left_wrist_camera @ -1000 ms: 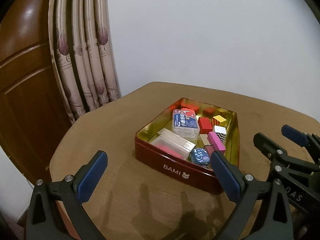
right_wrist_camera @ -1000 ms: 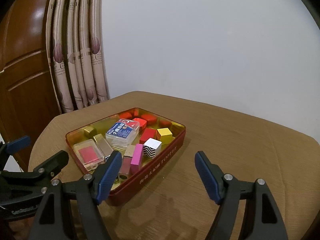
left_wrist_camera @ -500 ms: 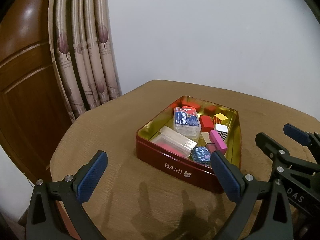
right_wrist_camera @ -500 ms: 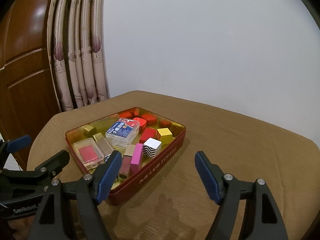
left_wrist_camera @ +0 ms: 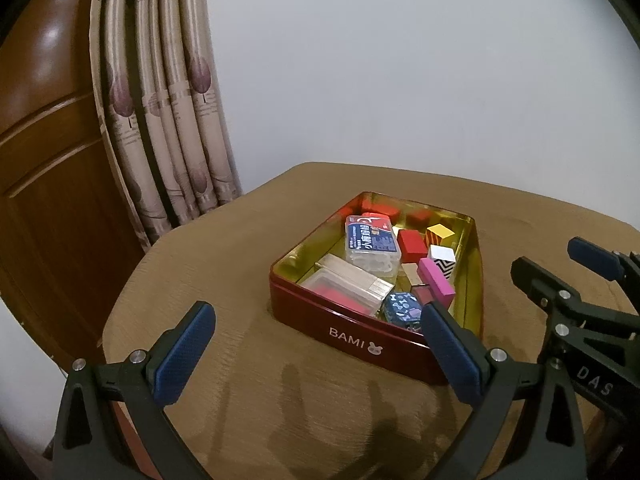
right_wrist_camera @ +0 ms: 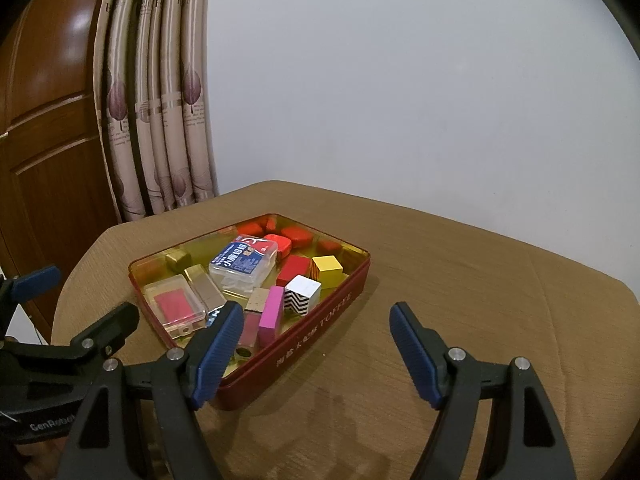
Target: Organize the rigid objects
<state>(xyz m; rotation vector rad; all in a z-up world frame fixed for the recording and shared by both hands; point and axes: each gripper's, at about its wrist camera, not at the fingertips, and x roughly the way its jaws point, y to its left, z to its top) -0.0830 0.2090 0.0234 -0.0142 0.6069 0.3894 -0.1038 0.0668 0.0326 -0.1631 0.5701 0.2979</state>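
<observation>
- Two black grippers of mine, left (left_wrist_camera: 316,354) and right (right_wrist_camera: 318,348), gape wide, gripping nothing;
- red rectangular metal tin (right_wrist_camera: 316,320) holds coloured blocks on the tan table (right_wrist_camera: 460,280).

I see my left gripper (left_wrist_camera: 316,354) as matte black plastic arms with ribbed blue pads (left_wrist_camera: 182,356) and silver screws. My right gripper (right_wrist_camera: 316,354) matches it; white lettering marks each gripper's side, "DAS" and "GenRobot".
</observation>
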